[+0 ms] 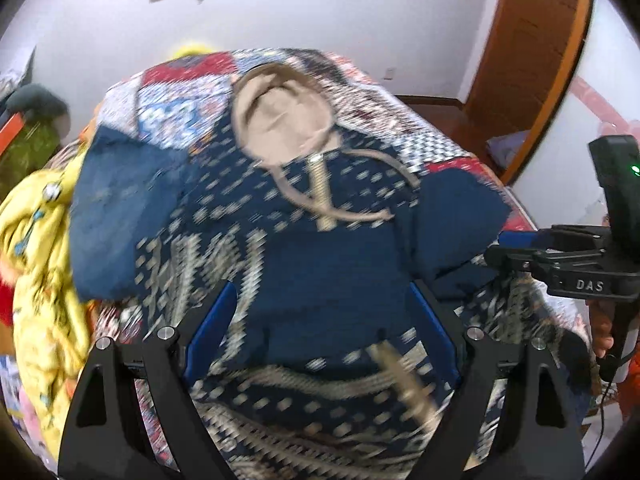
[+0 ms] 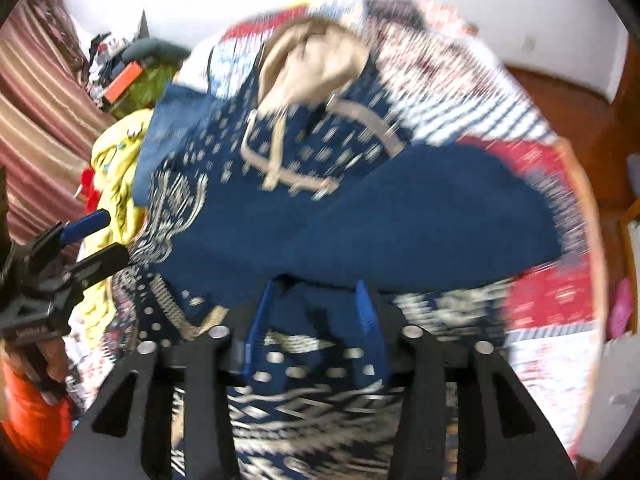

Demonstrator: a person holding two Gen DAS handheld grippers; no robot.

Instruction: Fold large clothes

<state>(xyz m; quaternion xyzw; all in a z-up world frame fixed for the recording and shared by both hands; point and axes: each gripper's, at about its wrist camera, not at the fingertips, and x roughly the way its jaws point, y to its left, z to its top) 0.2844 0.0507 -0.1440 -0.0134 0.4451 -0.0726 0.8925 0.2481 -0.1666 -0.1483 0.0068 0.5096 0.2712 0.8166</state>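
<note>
Garment: your navy hooded sweater (image 1: 320, 248) with its pale knit pattern lies spread front-up on the patchwork quilt (image 1: 404, 120), beige hood (image 1: 280, 120) at the far end, drawstrings trailing over the chest.
Sleeves: both plain blue sleeves are folded in across the body.
Left gripper (image 1: 320, 312): your jaws stand wide apart above the sweater's middle, blue pads clear of the cloth, nothing held.
Right gripper (image 2: 316, 308): your jaws are partly open, at the edge of the folded right sleeve (image 2: 420, 220); motion blur makes it hard to say whether the pads touch the fabric, but they do not appear to pinch it.
Alongside: a yellow garment (image 1: 36, 264) lies bunched just beside the sweater's left sleeve.
</note>
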